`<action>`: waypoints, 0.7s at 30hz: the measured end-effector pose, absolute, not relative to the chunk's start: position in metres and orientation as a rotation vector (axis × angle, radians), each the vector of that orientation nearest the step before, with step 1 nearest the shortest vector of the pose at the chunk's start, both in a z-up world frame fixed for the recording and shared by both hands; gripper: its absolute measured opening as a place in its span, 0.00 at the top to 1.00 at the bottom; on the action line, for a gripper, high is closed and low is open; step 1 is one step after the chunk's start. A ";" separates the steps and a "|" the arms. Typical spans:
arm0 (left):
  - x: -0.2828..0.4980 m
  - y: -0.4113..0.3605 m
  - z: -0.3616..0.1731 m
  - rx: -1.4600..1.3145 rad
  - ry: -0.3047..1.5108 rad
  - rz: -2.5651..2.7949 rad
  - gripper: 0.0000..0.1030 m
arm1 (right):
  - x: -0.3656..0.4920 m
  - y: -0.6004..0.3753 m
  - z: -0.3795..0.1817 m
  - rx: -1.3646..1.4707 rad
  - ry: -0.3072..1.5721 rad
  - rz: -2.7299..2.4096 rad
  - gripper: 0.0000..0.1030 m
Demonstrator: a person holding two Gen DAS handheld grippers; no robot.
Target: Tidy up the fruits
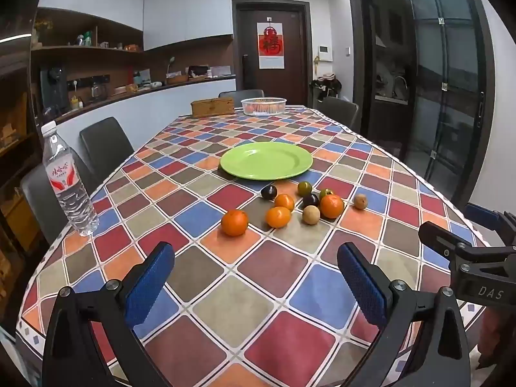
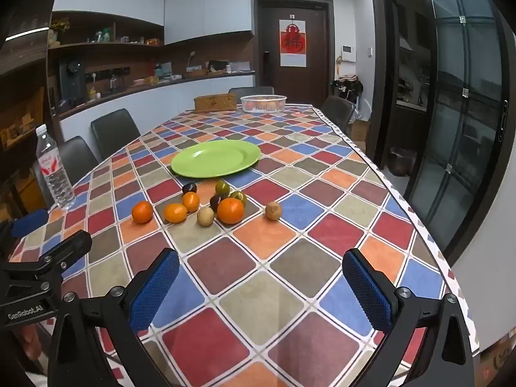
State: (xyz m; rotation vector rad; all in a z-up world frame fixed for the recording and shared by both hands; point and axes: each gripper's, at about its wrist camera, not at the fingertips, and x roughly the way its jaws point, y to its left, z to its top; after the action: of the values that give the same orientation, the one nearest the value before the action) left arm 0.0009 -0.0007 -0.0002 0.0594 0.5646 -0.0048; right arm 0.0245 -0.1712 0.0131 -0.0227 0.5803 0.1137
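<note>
My left gripper (image 1: pixel 256 285) and right gripper (image 2: pixel 261 290) both stand spread wide with nothing between the blue pads, tilted down over the checked tablecloth (image 1: pixel 264 296). Nothing lies between them and the fruits (image 1: pixel 283 204): oranges, dark plums, two brownish round ones and green ones, loose just before the empty green plate (image 1: pixel 266 160). A water bottle (image 1: pixel 66 180) stands at the left edge. Far off sit a white basket (image 1: pixel 263 105) and a wooden box (image 1: pixel 213 106). Only the right view shows orange fruit inside that basket.
</note>
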 end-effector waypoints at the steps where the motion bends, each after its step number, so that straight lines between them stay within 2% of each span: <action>1: 0.000 0.000 0.000 0.050 0.556 -0.010 0.00 | 0.025 -0.171 0.013 -0.017 0.585 0.115 0.01; 21: -0.001 -0.002 0.002 0.038 0.551 -0.007 0.01 | 0.024 -0.169 0.014 -0.026 0.580 0.116 0.01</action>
State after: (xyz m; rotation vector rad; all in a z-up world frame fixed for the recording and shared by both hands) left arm -0.0008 -0.0024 0.0016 0.0376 0.5513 -0.0073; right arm 0.0243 -0.1689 0.0143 -0.0263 0.5801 0.1164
